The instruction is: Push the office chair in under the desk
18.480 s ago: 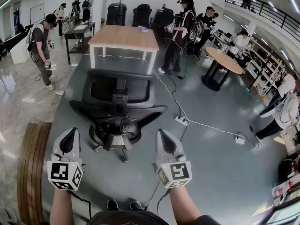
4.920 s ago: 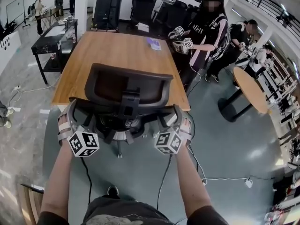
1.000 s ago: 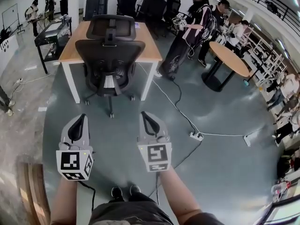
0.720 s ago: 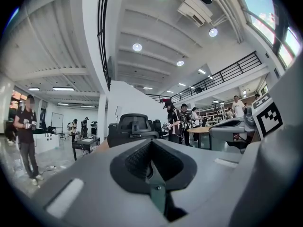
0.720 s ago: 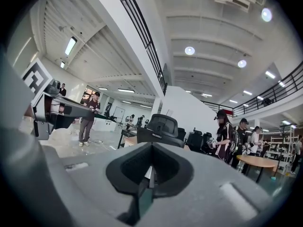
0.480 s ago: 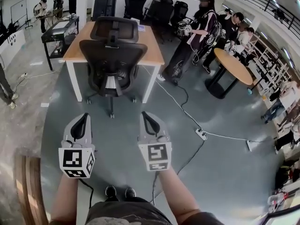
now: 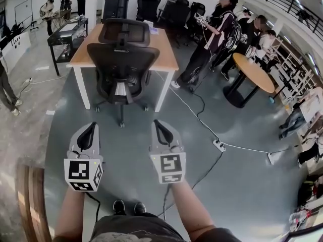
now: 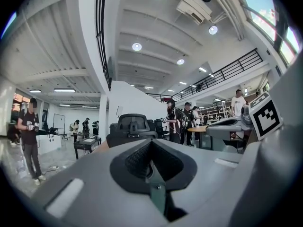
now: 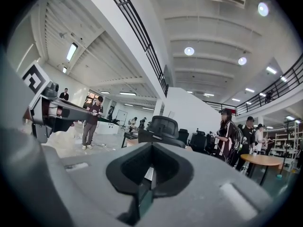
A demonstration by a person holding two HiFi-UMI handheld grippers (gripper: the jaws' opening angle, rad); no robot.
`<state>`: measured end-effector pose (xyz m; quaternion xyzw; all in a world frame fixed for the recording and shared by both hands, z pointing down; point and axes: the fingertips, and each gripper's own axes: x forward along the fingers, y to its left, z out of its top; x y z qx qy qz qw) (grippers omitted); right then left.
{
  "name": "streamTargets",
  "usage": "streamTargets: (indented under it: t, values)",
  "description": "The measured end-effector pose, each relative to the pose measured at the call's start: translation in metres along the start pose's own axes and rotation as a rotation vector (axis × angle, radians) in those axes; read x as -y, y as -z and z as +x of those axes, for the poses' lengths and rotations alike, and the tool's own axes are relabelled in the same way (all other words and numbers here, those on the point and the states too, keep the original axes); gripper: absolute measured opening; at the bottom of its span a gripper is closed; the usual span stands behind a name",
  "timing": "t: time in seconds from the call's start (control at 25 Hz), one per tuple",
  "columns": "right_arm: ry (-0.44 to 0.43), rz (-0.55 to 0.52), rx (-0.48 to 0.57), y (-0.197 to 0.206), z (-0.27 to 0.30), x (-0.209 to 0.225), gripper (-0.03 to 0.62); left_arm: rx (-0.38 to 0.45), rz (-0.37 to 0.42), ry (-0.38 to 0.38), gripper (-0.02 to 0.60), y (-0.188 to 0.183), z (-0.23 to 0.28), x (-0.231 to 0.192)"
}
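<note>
Office chair (image 7: 122, 67) pushed in at wooden bench (image 7: 165, 54); grey floor (image 7: 237, 185), busy open hall.
Well back from chair pressed seconds earlier: left gripper (image 7: 91, 128), right gripper (image 7: 158, 125) (fingers (image 7: 86, 138) clenched, empty).

Holds the left gripper (image 7: 91, 127) and the right gripper (image 7: 158, 124) side by side, apart, both pointing forward and level. Shows both pairs of jaws pressed together, nothing between. Stretches the bare left forearm (image 7: 68, 210) and right forearm (image 7: 191, 205) forward.
</note>
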<state>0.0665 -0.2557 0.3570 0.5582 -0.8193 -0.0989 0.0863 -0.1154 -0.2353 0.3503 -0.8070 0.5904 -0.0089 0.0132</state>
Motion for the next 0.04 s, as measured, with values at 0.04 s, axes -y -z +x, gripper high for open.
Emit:
streamTargets:
  t: [0.04]
  values:
    - [0.001, 0.001, 0.001, 0.0001, 0.0000, 0.0016, -0.009, 0.000, 0.001, 0.000, 0.018, 0.0000, 0.0006, 0.0008]
